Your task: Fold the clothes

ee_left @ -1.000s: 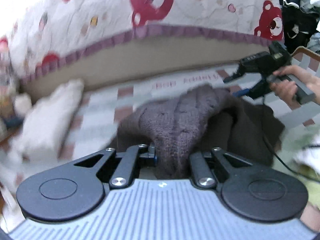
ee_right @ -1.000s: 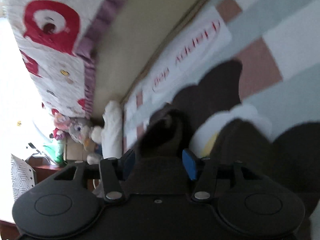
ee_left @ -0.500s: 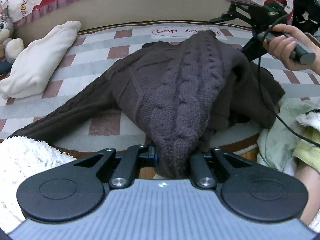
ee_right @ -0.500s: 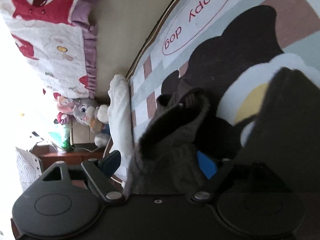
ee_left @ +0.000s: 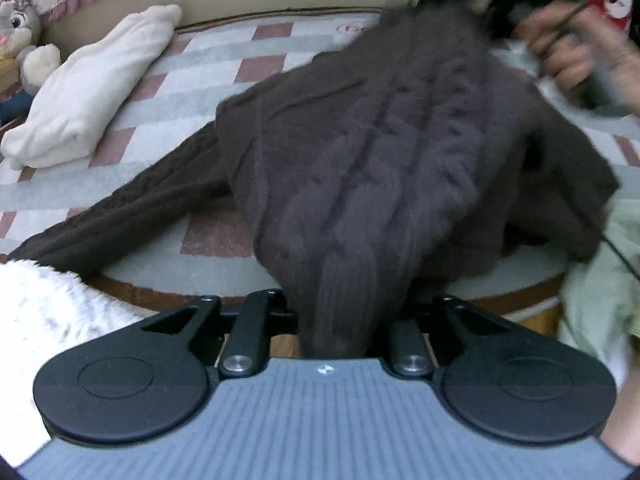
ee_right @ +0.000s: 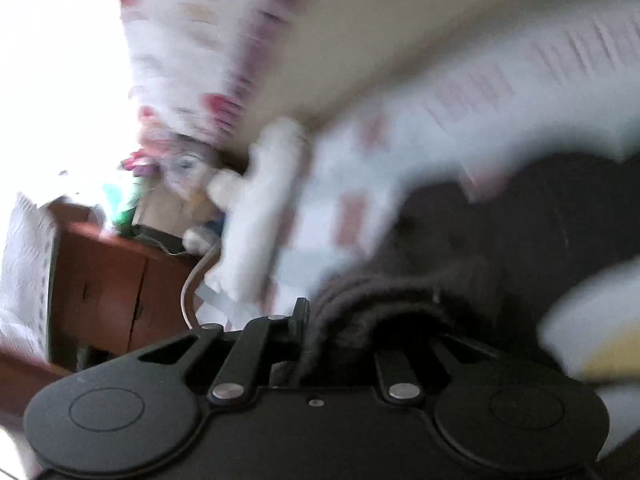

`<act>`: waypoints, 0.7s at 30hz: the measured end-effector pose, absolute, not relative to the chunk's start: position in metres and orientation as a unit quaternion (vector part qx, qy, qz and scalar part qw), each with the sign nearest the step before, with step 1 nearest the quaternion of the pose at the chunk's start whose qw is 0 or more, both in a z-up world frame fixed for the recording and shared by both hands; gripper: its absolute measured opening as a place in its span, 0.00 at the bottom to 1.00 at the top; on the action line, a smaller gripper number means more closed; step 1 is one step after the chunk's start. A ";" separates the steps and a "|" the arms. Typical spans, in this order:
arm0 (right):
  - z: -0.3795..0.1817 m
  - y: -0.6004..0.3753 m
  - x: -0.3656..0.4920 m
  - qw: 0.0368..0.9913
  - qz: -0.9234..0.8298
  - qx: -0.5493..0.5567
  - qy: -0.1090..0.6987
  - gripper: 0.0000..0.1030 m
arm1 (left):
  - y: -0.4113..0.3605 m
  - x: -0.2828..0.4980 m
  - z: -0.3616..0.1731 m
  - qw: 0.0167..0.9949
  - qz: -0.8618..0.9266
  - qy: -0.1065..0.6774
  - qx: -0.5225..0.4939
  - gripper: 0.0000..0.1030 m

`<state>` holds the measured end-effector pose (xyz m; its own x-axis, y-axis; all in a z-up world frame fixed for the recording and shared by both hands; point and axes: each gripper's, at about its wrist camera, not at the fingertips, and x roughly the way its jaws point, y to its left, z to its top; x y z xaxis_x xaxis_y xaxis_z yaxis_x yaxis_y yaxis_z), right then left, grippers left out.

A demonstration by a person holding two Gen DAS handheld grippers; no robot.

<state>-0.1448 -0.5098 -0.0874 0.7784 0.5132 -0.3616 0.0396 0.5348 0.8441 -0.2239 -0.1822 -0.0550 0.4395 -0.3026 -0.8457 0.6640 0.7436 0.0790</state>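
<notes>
A dark brown cable-knit sweater (ee_left: 368,152) lies spread over the checked mattress (ee_left: 168,128), one sleeve (ee_left: 120,208) trailing to the left. My left gripper (ee_left: 340,320) is shut on the sweater's near edge, off the front of the bed. My right gripper (ee_right: 344,320) is shut on another edge of the same sweater (ee_right: 400,292); that view is heavily blurred. The right gripper and the hand holding it show blurred at the far right of the left wrist view (ee_left: 568,40).
A folded white garment (ee_left: 92,84) lies at the bed's far left, plush toys (ee_left: 20,20) beyond it. A white fluffy item (ee_left: 40,320) sits near left, pale green clothes (ee_left: 600,280) at right. A wooden cabinet (ee_right: 108,280) stands beside the bed.
The right gripper has closed on the sweater edge and is swinging fast, blurring its view. The left gripper keeps its hold and has drawn slightly closer to the sweater.
</notes>
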 end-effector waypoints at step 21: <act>0.018 -0.682 -0.397 0.897 -0.370 0.238 0.035 0.07 | -0.412 -0.224 0.016 0.811 -0.472 0.219 0.266 0.33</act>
